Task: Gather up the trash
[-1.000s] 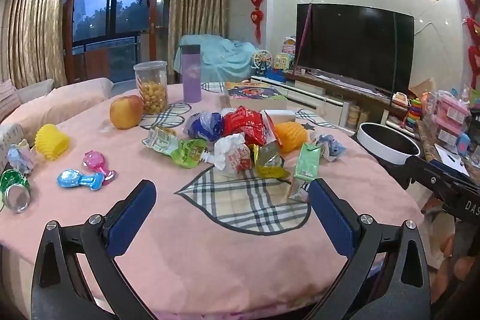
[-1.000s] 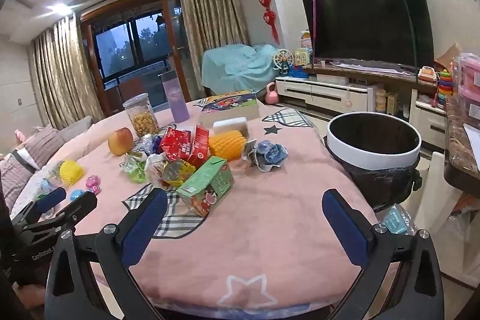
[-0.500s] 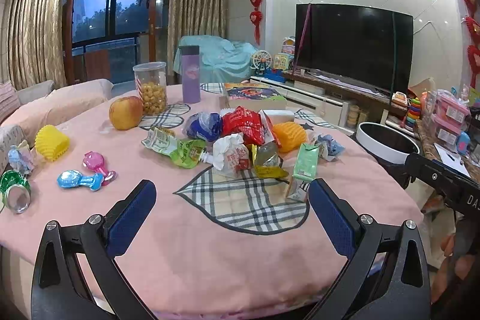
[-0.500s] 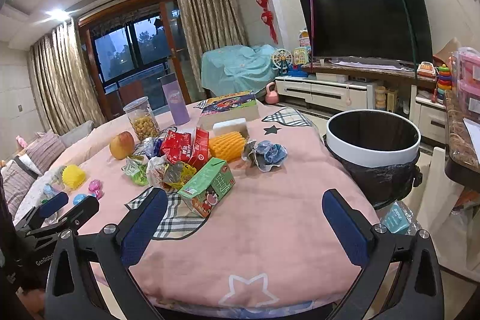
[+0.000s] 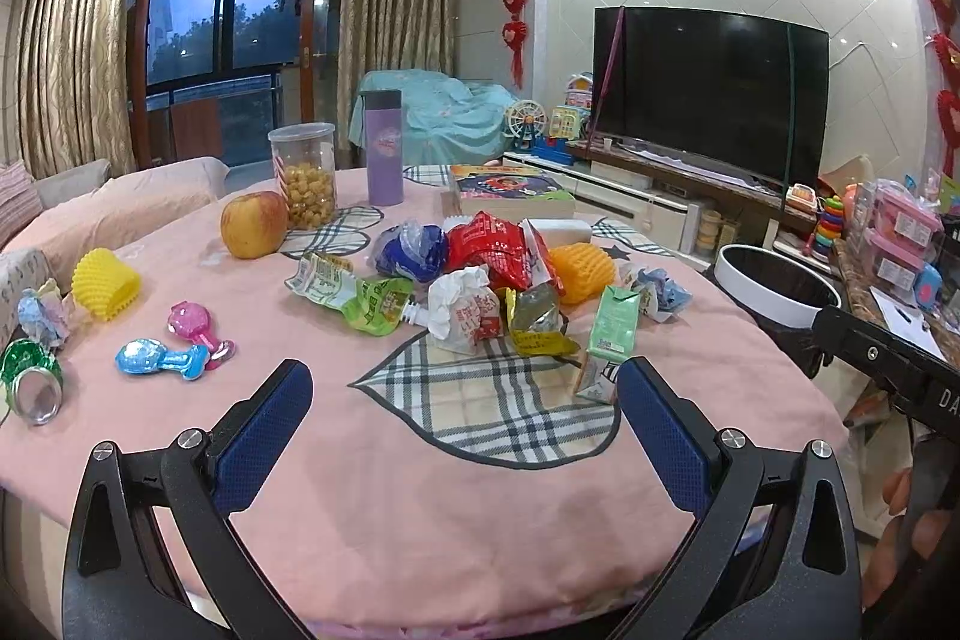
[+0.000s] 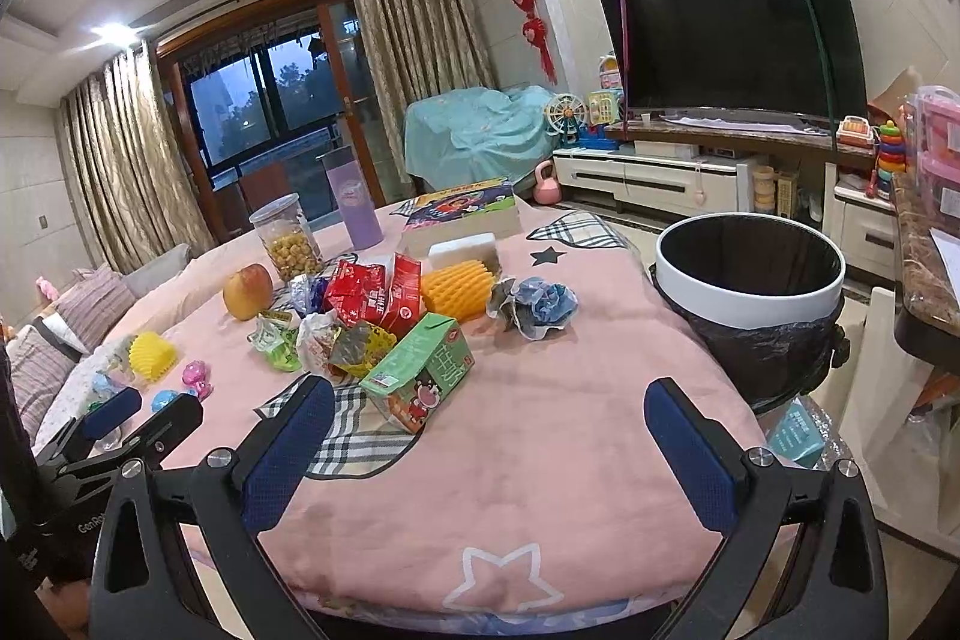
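Observation:
A heap of trash lies mid-table: red snack bags [image 5: 501,247], a crumpled white wrapper [image 5: 465,307], a green pouch [image 5: 360,295], a blue wrapper [image 5: 411,250] and a green carton [image 5: 609,340], also in the right wrist view [image 6: 420,373]. A crumpled blue-grey paper [image 6: 537,307] lies nearer the bin. The white-rimmed bin [image 6: 750,274] with a black bag stands beside the table on the right. My left gripper [image 5: 465,415] is open and empty, short of the heap. My right gripper [image 6: 489,430] is open and empty over the near table edge.
On the pink tablecloth [image 5: 420,490] are an apple [image 5: 253,232], a snack jar [image 5: 303,175], a purple bottle [image 5: 384,154], a book [image 5: 510,190], yellow foam nets [image 5: 105,283], small toys [image 5: 162,358] and a can [image 5: 30,382]. A TV [image 6: 732,34] stands behind.
Both grippers have shifted only slightly; the right wrist view has tilted a little. Nothing on the table has moved.

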